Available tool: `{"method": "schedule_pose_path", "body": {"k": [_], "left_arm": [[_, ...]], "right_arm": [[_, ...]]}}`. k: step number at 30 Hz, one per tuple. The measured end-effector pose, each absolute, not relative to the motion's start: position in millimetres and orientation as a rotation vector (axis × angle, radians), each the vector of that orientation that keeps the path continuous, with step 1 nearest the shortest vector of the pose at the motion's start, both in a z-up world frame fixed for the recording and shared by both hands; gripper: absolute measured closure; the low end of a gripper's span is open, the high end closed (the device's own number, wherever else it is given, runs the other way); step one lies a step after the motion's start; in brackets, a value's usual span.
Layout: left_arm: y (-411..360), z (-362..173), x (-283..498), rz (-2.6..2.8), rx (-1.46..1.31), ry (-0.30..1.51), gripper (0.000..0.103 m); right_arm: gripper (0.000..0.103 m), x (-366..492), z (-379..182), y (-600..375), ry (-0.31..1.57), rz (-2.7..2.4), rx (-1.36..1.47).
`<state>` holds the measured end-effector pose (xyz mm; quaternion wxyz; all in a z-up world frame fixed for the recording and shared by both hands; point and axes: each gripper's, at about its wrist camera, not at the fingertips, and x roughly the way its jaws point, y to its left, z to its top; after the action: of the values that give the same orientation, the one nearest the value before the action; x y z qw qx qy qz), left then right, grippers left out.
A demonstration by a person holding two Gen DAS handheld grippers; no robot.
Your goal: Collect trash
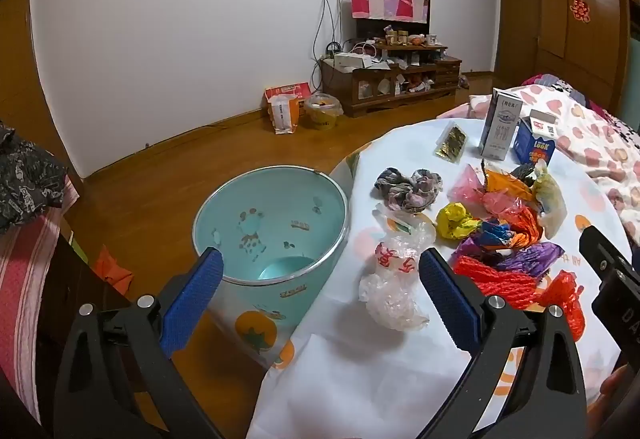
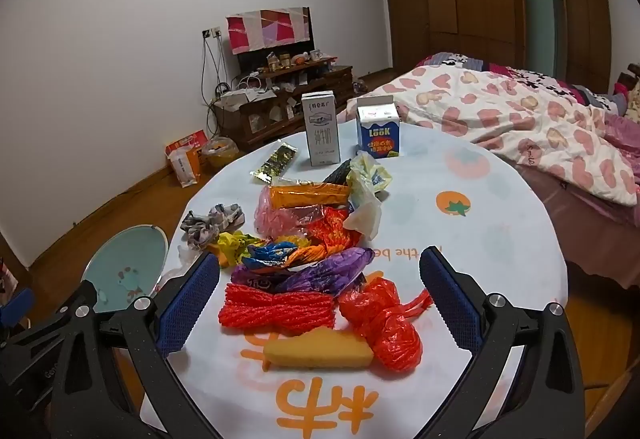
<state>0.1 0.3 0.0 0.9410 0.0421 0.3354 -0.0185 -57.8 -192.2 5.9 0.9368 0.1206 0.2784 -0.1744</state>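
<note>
Bin (image 1: 272,223) interior left view, sponge (image 2: 318,350) right view only

Left wrist view: looks forward and down between the left gripper (image 1: 320,303) fingers, close over the table (image 1: 360,379) edge, with the bin (image 1: 272,223) just ahead-left. Right wrist view: same downward tilt between the right gripper (image 2: 320,303) fingers, close above the trash pile (image 2: 304,247). Both share the pile, cartons (image 2: 320,131) and far cabinet (image 2: 280,99).

left gripper (image 1: 320,291): black frame, blue ribbed pads, silver screws | right gripper (image 2: 320,299): same build; pads stood at 10 and 2 o'clock
</note>
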Motion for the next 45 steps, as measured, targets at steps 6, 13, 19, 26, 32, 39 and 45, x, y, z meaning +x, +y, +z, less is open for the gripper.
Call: {"method": "schedule_pose_path", "body": {"k": [6, 13, 19, 26, 32, 39, 45], "left_arm": [[0, 1, -1, -0.049, 0.088, 0.679, 0.007], [-11, -1, -6, -0.039, 0.092, 0.681, 0.007], [-4, -4, -1, -0.049, 0.084, 0.694, 0.007], [-5, -5, -1, -0.051, 0.084, 0.695, 0.007], [-6, -5, -2, -0.054, 0.078, 0.700, 0.007], [-6, -5, -2, -0.055, 0.076, 0.701, 0.007], [-5, -5, -2, -0.055, 0.075, 0.701, 0.007]], "right_arm": [[0.004, -58, 6, -192, 0.565, -0.353, 0.247], [0.004, -60, 7, -193, 0.565, -0.359, 0.255], [0.004, -58, 6, -193, 0.564, -0.361, 0.252], [0.004, -59, 6, -191, 0.562, -0.360, 0.251], [0.004, -60, 7, -192, 0.561, -0.360, 0.252], [0.004, -60, 7, -192, 0.558, -0.359, 0.251], [0.004, -60, 11, -193, 0.556, -0.358, 0.250]]}}
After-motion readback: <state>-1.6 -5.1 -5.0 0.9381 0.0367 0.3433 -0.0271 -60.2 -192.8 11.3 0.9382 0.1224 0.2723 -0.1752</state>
